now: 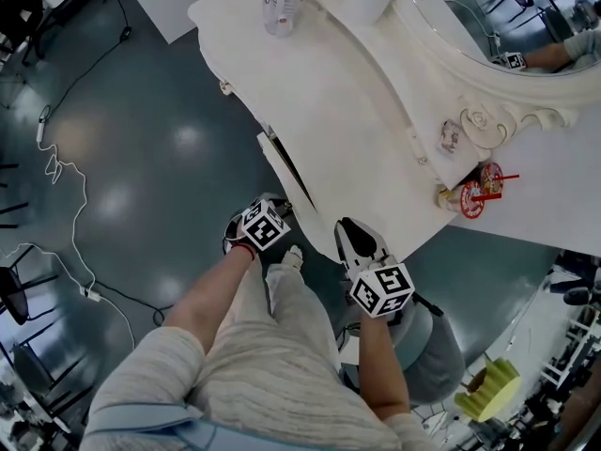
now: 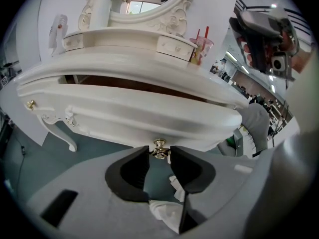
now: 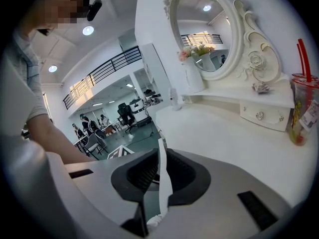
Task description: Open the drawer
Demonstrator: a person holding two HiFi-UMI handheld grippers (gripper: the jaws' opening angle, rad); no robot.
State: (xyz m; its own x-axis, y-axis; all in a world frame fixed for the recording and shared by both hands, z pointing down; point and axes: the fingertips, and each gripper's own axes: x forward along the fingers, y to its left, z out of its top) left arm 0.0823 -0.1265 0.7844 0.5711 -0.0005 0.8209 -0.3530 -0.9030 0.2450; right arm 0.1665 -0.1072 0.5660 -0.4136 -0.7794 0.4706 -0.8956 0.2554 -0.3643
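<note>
So the left gripper (image 2: 159,151) is pinching the small round gold metal knob (image 2: 160,144) on the curved white wooden drawer (image 2: 149,117), which sits slid partway out under the white dressing table top (image 2: 124,66). The right gripper (image 3: 160,156) has its jaws squeezed onto a thin white strip (image 3: 163,183).

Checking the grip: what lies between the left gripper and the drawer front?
Only the brass knob, pinched at the left gripper's jaw tips; the left gripper view shows it.
</note>
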